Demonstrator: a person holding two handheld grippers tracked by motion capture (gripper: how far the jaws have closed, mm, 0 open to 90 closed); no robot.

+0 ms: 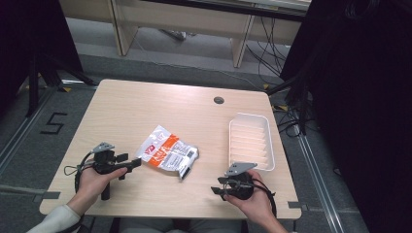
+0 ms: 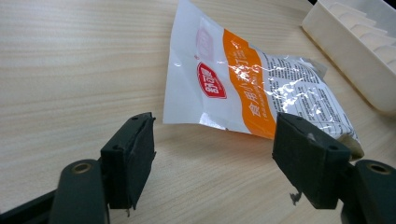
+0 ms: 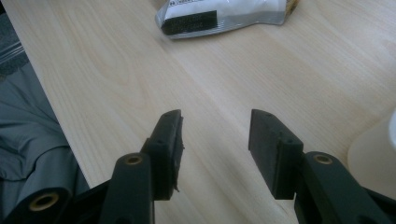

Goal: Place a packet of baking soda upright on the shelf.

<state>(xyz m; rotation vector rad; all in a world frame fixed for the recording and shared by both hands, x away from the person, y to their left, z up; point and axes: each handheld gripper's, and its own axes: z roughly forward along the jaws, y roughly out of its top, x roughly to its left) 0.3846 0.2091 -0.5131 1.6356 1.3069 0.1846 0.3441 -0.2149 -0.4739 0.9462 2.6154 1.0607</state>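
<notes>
High view: packet [image 1: 166, 153] lies flat mid-surface [image 1: 145, 107], white tray [image 1: 251, 141] well to its right. Left gripper [image 1: 132, 163] sits just beside the packet's near-left corner; right gripper [image 1: 217, 190] rests near the front edge, apart from both.

Left gripper view: jaws apart, the packet's lifted edge [image 2: 205, 119] just ahead between them.

Right gripper view: jaws apart over bare wood, packet end [image 3: 219, 16] farther off.

Risk: slick film may slide away or crumple if pinched by the thin edge alone.

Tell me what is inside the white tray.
The white tray holds nothing visible: the high view shows only its bare ribbed floor. In the left gripper view its near wall hides most of the inside.
</notes>
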